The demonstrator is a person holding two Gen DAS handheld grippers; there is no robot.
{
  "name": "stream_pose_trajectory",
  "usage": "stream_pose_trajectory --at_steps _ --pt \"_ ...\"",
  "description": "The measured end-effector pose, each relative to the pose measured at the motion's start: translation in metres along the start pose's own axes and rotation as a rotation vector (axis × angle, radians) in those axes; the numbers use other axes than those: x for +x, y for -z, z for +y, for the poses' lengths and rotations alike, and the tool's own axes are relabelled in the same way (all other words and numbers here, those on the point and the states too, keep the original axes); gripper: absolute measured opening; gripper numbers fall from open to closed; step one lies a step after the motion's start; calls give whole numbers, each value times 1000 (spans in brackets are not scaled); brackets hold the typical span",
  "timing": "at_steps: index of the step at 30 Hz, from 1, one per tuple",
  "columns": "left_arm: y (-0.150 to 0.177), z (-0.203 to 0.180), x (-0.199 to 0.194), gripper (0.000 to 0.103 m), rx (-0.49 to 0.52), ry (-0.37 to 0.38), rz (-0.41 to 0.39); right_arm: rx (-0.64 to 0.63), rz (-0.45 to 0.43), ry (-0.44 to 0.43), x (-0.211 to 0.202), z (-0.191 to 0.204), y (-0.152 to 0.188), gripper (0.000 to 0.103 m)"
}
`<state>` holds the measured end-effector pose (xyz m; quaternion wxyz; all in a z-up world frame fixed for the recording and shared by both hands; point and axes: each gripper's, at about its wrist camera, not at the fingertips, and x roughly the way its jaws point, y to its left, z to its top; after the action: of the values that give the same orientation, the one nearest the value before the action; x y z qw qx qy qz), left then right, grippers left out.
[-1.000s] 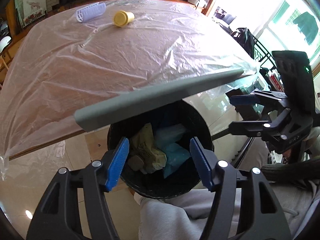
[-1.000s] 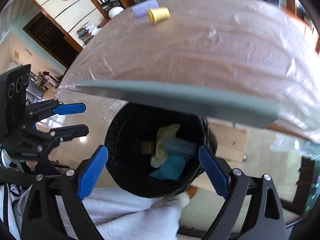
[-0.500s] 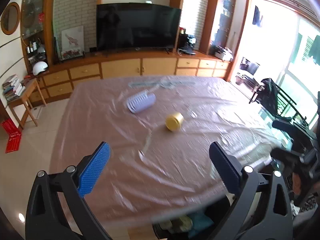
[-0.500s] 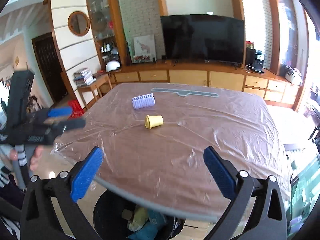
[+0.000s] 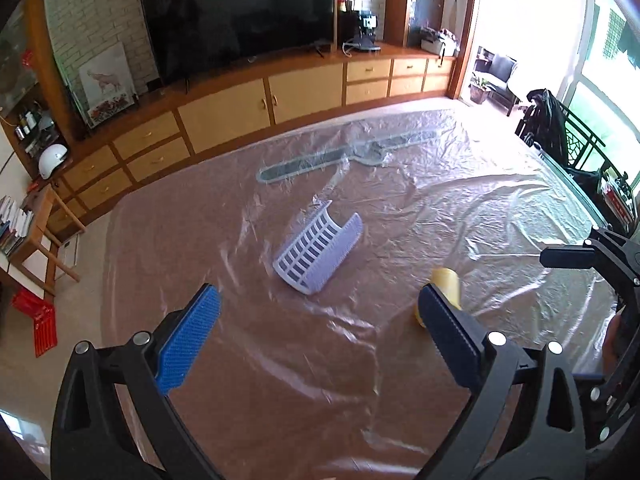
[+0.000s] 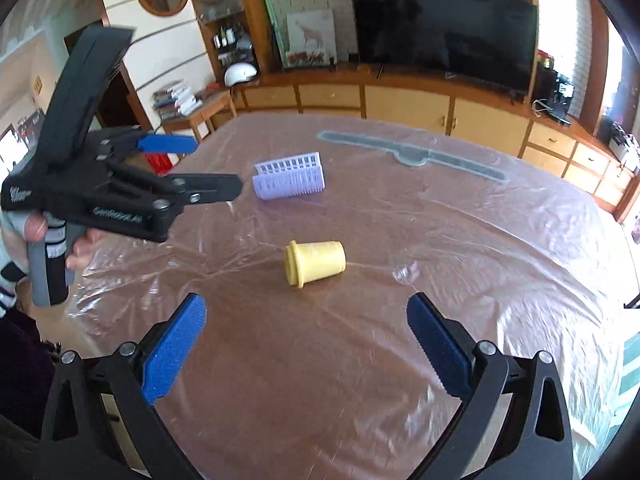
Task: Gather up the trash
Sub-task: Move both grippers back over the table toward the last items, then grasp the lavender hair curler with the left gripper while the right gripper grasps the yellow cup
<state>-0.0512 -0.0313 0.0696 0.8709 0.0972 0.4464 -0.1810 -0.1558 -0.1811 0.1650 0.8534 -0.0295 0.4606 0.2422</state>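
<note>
A yellow plastic cup (image 6: 314, 263) lies on its side in the middle of the plastic-covered table (image 6: 360, 360); in the left wrist view the cup (image 5: 446, 284) is partly hidden behind my left gripper's right finger. A lilac slatted plastic piece (image 5: 319, 253) lies further back (image 6: 290, 181). My left gripper (image 5: 318, 340) hovers wide open above the table, nothing between its blue pads; it also shows at the left of the right wrist view (image 6: 188, 164). My right gripper (image 6: 306, 344) is wide open too, short of the cup, empty.
A long grey strip (image 5: 348, 156) lies under the plastic sheet at the table's far side (image 6: 412, 156). Behind stand a low wooden cabinet (image 5: 240, 108) with a television (image 5: 240, 12). A small side table with books (image 6: 192, 106) stands at the left.
Both grippers rose from over the black trash bin below the table edge and swung forward over the table. Their jaws opened wider. The bin has dropped out of view.
</note>
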Motion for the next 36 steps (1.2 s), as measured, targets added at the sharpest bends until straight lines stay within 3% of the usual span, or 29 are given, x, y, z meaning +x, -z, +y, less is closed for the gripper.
stream_pose_trajectory --at_steps 7,20,24,36 --pt "-13 7 45 100 29 24 59 -43 65 -14 37 0 -14 91" --pt "-27 8 67 99 86 83 80 -53 92 -56 57 -5 -19 85" --pt "-28 7 74 87 92 85 94 -53 96 -67 58 -3 -19 79" --pt "-27 5 79 76 100 100 109 -44 104 -101 62 -3 -22 75"
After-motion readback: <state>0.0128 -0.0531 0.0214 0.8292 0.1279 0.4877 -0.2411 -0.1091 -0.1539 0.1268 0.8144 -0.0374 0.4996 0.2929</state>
